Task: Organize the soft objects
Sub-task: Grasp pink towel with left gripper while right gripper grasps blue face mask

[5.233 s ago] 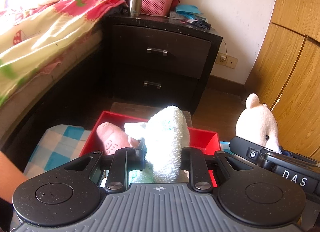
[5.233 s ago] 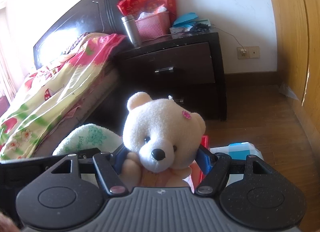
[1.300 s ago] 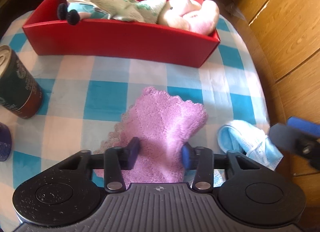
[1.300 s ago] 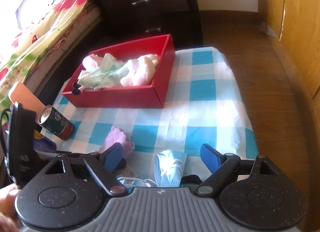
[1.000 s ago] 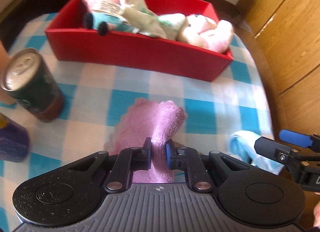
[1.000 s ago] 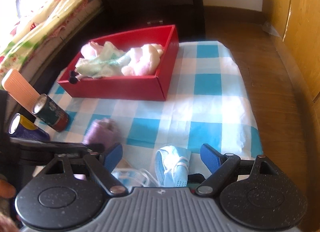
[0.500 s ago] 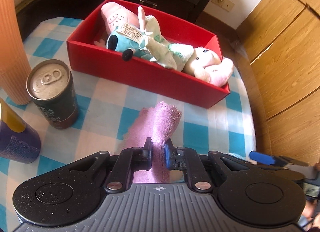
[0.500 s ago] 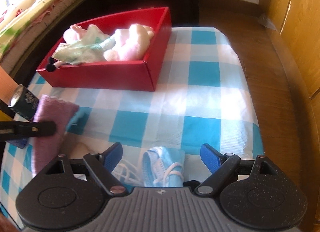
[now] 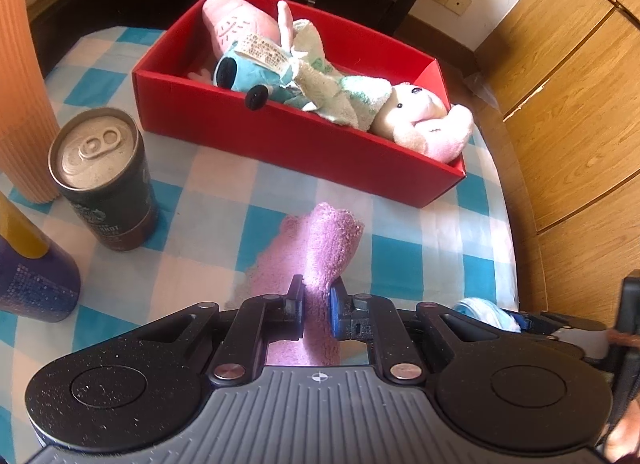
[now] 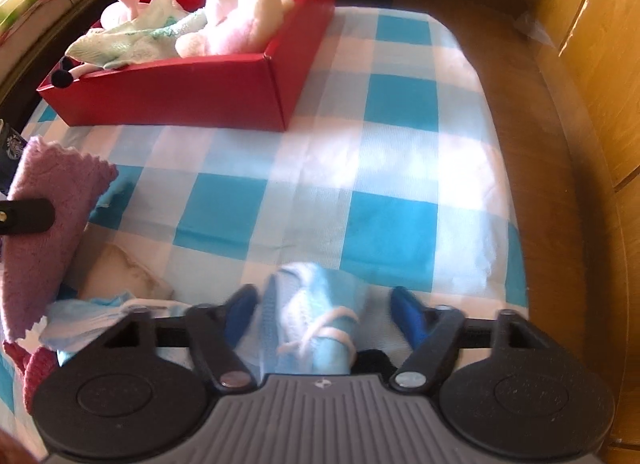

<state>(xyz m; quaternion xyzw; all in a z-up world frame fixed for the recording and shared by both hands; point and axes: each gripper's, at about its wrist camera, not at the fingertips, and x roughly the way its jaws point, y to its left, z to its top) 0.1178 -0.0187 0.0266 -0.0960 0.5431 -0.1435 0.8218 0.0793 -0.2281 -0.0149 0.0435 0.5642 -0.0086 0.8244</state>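
**Cloth pinched, mask next, box part filled**

Cloth first, nearest the lens: in the left wrist view the left gripper sits at lower centre with its jaws drawn in tight on the purple washcloth, whose free end rises toward mid-frame above the blue checked tablecloth; it looks lifted clear of the cloth, not yet over the box. In the right wrist view the right gripper is spread wide at lower centre, holding nothing; the light blue face mask lies between its fingers, with a gap showing on the right side and the left side too blurred to judge; the same purple washcloth hangs at the left edge of that frame.

Further out, at the left of the left wrist view, a dark drink can stands beside a ribbed orange cup and a purple bottle; these are hard and, I judge, stay put.

Farthest, in the upper middle, the red box already holds a pink plush, a green and white towel and a white bear; so the sorting seems well past halfway, with the washcloth still to be dropped in and the mask still to be gripped and carried.
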